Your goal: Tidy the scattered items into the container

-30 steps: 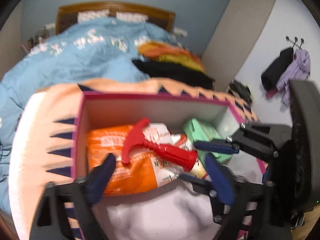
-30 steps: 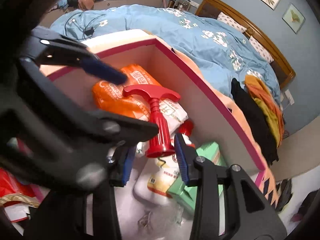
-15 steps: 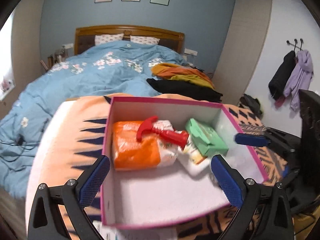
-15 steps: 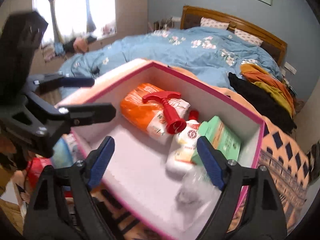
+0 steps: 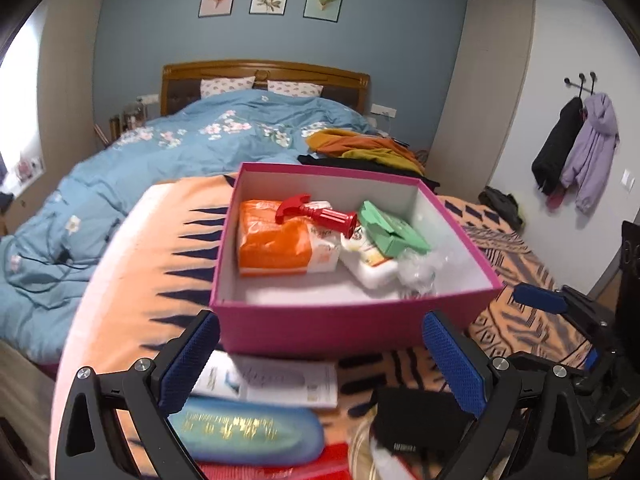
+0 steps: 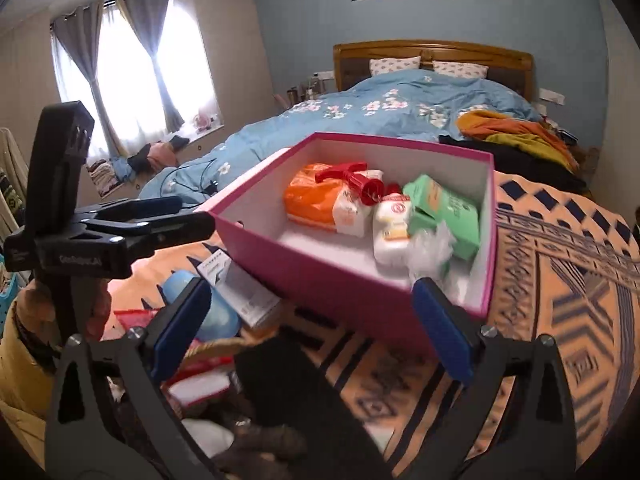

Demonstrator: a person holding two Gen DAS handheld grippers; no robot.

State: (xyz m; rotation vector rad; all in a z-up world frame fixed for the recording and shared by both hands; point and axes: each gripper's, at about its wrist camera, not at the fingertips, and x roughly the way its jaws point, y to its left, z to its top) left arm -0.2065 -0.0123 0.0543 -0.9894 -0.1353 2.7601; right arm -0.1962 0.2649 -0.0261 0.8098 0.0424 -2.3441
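A pink box (image 5: pixel 320 330) (image 6: pixel 320 268) sits on the patterned blanket at the foot of the bed. It holds an orange packet (image 5: pixel 274 240), a red toy hammer (image 5: pixel 316 214) (image 6: pixel 348 174), a white bottle (image 6: pixel 390 232), a green box (image 5: pixel 390 230) (image 6: pixel 444 208) and crumpled clear plastic (image 5: pixel 418 268). My left gripper (image 5: pixel 320 360) is open and empty, in front of the box. My right gripper (image 6: pixel 310 326) is open and empty, near the box's front corner. In front of the box lie a white leaflet (image 5: pixel 280 380), a blue case (image 5: pixel 248 432) and a black item (image 5: pixel 416 424).
A bed with a blue quilt (image 5: pixel 180 152) and piled clothes (image 5: pixel 360 146) lies behind the box. Red and white packets (image 6: pixel 196 384) and a woven basket rim (image 6: pixel 216 346) lie in front. Coats (image 5: pixel 580 144) hang on the right wall.
Both grippers have pulled back out of the box and opened wide. The hammer and other items stay inside. The loose items in front of the box have come into view.
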